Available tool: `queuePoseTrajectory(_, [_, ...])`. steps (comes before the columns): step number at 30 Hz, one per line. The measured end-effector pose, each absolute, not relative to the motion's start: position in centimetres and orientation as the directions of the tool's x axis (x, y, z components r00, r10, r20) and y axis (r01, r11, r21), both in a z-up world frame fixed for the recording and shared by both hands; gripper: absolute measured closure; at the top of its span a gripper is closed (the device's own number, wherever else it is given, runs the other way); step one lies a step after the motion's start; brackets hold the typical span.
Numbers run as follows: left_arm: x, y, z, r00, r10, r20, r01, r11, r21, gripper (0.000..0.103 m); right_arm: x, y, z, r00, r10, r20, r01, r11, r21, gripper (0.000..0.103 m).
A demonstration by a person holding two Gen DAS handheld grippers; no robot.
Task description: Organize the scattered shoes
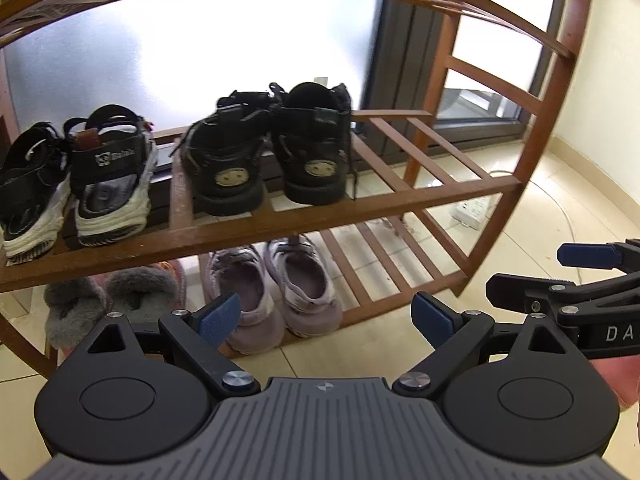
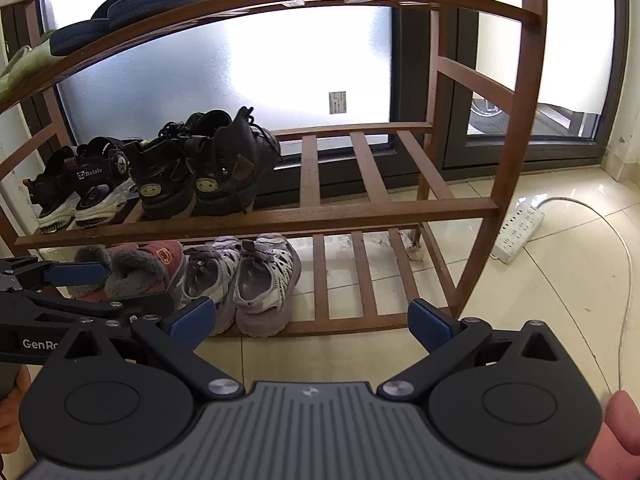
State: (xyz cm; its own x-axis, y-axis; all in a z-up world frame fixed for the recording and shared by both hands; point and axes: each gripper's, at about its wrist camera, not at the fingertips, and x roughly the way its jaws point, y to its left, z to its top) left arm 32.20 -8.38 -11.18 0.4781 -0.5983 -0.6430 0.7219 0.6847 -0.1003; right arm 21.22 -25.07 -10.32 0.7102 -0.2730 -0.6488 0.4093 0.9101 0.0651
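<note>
A brown wooden slatted shoe rack (image 2: 360, 208) with three tiers stands ahead of both grippers, on a cream tiled floor (image 2: 560, 280) before frosted glass doors (image 2: 280, 72).

Top tier, above and to the left of the right gripper: two dark navy slide sandals (image 2: 132, 8), lying together.

Middle tier, ahead and left: two black ankle boots with yellow heel badges (image 1: 272, 152), side by side, heels outward. Just beside them to the left, two black strap sandals with white chunky soles (image 1: 76, 176). The right half of this tier holds nothing.

Bottom tier: two lilac mesh sneakers (image 1: 272, 284), heels outward, directly ahead of the left gripper (image 1: 324, 316). Left of them, two grey fur-lined slippers (image 1: 108, 300), one showing a red upper in the right wrist view.

One white power strip (image 2: 518, 230) lies on the floor right of the rack, cable trailing.

Left gripper: blue-padded fingers (image 1: 218, 318) spread wide apart, holding nothing. Right gripper (image 2: 312, 324): fingers likewise spread apart, holding nothing; it sits just beside the left one, to its right. All eight counted shoes on the lower two tiers are apart from both grippers.
</note>
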Motion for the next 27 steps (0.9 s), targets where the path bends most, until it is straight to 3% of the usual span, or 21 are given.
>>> queuePoseTrajectory(13, [29.1, -9.3, -11.5, 0.421, -0.622, -0.661, 0.778, 0.621, -0.089, 0.009, 14.2, -27.9, -11.3, 0.656, -0.352, -0.667, 0.514, 0.856, 0.054, 0.000])
queuePoseTrajectory(27, [22.5, -14.0, -13.9, 0.307, -0.643, -0.702, 0.893, 0.450, -0.021, 0.009, 1.5, -33.4, -14.7, 0.479, -0.501, -0.721, 0.701, 0.713, -0.030, 0.000])
